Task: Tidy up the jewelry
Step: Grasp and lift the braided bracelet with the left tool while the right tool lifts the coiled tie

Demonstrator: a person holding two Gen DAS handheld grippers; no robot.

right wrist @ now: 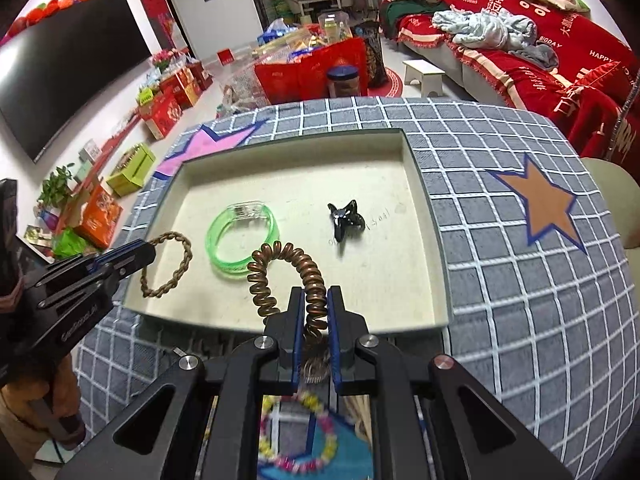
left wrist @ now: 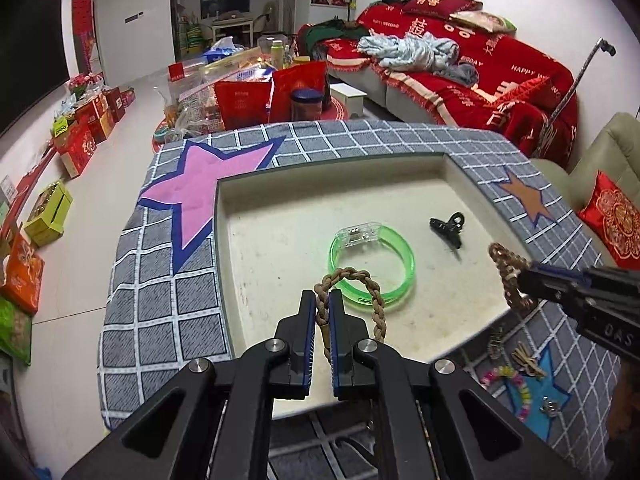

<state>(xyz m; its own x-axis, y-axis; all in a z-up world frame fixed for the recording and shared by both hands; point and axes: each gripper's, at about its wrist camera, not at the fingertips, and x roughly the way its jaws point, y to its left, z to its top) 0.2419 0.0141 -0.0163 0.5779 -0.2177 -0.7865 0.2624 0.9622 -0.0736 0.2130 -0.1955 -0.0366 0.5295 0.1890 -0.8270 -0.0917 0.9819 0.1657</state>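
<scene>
Both grippers are loaded over the tray (right wrist: 424, 216), so we read this as the drop-off step.

Left gripper (left wrist: 323, 300): jaws nearly closed, pinching 1 side of the braided rope bracelet (left wrist: 360, 280). The loop stands up and forward of the tips, long axis roughly along the fingers, hanging over the near-left part of the tray. In the right wrist view the same bracelet (right wrist: 176, 264) dangles just inside the tray's near-left corner.

Right gripper (right wrist: 314, 300): jaws closed down on the copper coil hair tie (right wrist: 280, 264). The coil arches up and left from the tips, over the tray's near edge.

Already lying in the tray: green plastic bangle (right wrist: 244, 240) near the centre, black hair claw (right wrist: 344, 218) to its right, the 2 apart.

Key relation: the tray floor lies straight ahead of and below both sets of tips. The rope loop in the left wrist view overlaps the bangle's near rim, so we judge a straight release could land it on the bangle; shifting left first gives bare floor. The coil's free end points toward the bangle too, with bare floor to the right, short of the claw.

Still on the checked cloth (right wrist: 520, 280) nearer us: a coloured bead bracelet (right wrist: 296, 440), blurred. The right gripper is nearer it.
</scene>
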